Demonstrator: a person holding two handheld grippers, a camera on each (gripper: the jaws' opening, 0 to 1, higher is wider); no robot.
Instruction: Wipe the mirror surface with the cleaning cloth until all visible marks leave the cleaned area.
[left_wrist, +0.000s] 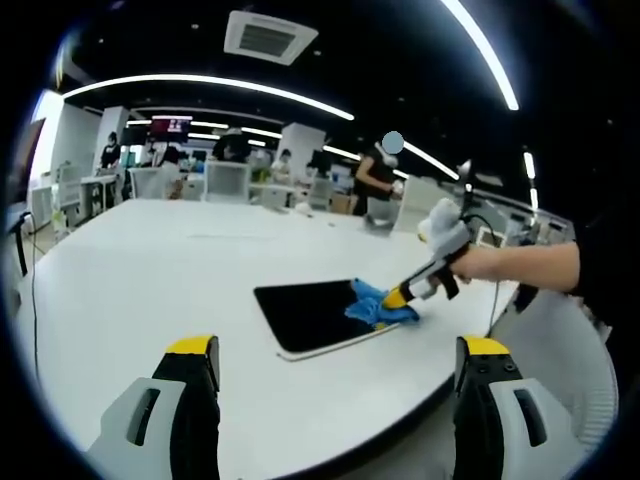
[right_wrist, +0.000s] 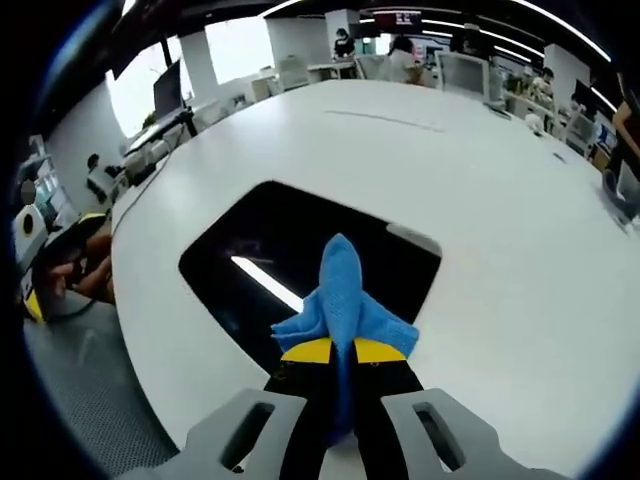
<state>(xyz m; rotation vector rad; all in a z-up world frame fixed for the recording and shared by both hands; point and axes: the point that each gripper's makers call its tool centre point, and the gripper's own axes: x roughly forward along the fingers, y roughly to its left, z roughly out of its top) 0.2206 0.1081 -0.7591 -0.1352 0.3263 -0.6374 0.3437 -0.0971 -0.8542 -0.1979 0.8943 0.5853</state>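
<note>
In the right gripper view the right gripper (right_wrist: 342, 350) has its yellow-tipped fingers (right_wrist: 305, 349) pinched together on the cleaning cloth (right_wrist: 344, 300), with a fold of blue fabric caught between them and the rest fanning out ahead. That grip looks chosen so the loose part of the cloth lies flat on the glass while the gripper pushes it, instead of the hard tips scraping the surface. The cloth rests on the near right part of the mirror (right_wrist: 290, 245), which lies flat on the desk (right_wrist: 480, 190) and reflects a ceiling light as a bright streak.

In the left gripper view the left gripper (left_wrist: 340, 352) holds nothing; its fingers (left_wrist: 193, 348) stand wide apart, hovering over the near edge of the desk (left_wrist: 150, 270), well apart from the mirror (left_wrist: 310, 312). Held back like this, it probably keeps the whole work area in sight without getting in the wiping path. From here the right gripper (left_wrist: 398, 297) comes in from the right in a person's hand (left_wrist: 478, 262), its tip pressed down on the cloth (left_wrist: 378, 305) at the mirror's right edge.

The mirror sits toward the near right of the round desk, within easy reach. No marks can be made out on the dark glass from either view, so how much wiping remains cannot be told.
</note>
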